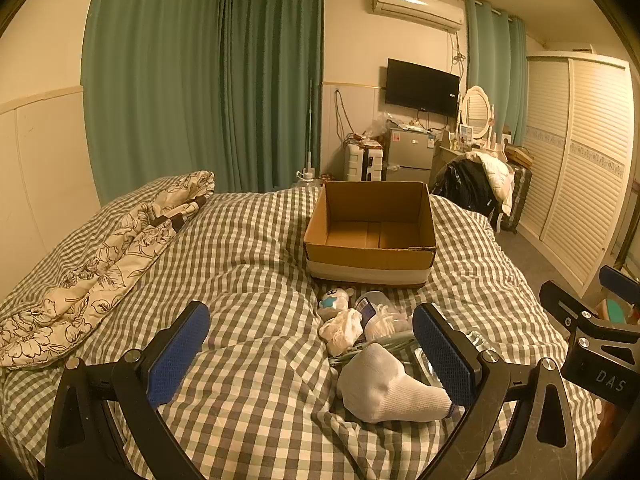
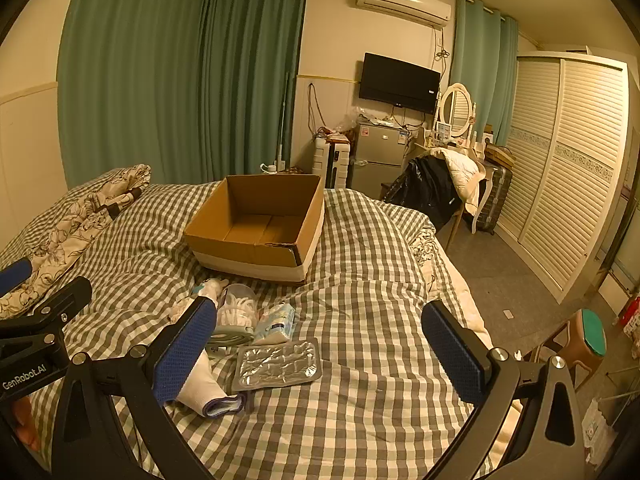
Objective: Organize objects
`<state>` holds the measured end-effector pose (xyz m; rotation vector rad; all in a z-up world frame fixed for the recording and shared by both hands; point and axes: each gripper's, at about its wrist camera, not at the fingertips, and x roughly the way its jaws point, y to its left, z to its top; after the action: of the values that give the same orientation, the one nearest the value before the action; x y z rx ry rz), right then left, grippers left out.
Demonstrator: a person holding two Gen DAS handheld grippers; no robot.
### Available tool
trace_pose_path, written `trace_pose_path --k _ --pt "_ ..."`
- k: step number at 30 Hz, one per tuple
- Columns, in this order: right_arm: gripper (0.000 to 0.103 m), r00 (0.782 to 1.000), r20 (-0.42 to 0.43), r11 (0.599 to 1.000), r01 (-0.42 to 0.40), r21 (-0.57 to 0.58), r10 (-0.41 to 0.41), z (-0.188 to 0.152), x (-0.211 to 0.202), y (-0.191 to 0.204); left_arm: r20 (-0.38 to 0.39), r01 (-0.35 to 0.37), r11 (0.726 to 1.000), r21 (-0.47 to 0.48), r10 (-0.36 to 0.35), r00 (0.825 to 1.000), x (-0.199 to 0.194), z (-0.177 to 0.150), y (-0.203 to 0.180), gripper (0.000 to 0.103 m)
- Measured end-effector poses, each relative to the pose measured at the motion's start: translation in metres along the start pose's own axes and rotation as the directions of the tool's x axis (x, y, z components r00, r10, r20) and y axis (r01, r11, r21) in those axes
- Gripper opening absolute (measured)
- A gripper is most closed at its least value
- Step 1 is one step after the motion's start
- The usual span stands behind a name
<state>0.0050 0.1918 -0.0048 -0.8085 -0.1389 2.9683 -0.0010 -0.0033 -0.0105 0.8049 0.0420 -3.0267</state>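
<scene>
Checked bed (image 1: 248, 240) is carrying an empty cardboard box (image 1: 370, 254); both tongs, left (image 1: 312, 354) and right (image 2: 320, 348), are hovering released; sorting is starting, sock (image 1: 384, 388) needing grasping first

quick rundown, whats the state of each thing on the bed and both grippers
cardboard box: open, empty, upright on the bed
white sock: lying loose, not gripped
foil blister pack: flat on the duvet
tissue pack: lying beside the jar
clear jar: on its side
small plush toy: lying near the box
left gripper: open, holding nothing
right gripper: open, holding nothing
</scene>
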Motion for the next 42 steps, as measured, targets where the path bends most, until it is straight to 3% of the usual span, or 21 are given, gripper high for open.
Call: trace_pose_path --k 42 --pt "0.103 1.0 -0.018 1.0 0.004 -0.005 -0.004 -0.009 0.008 0.0 -0.061 -0.002 1.0 0.018 0.003 0.998 0.014 -0.009 -0.009 0.103"
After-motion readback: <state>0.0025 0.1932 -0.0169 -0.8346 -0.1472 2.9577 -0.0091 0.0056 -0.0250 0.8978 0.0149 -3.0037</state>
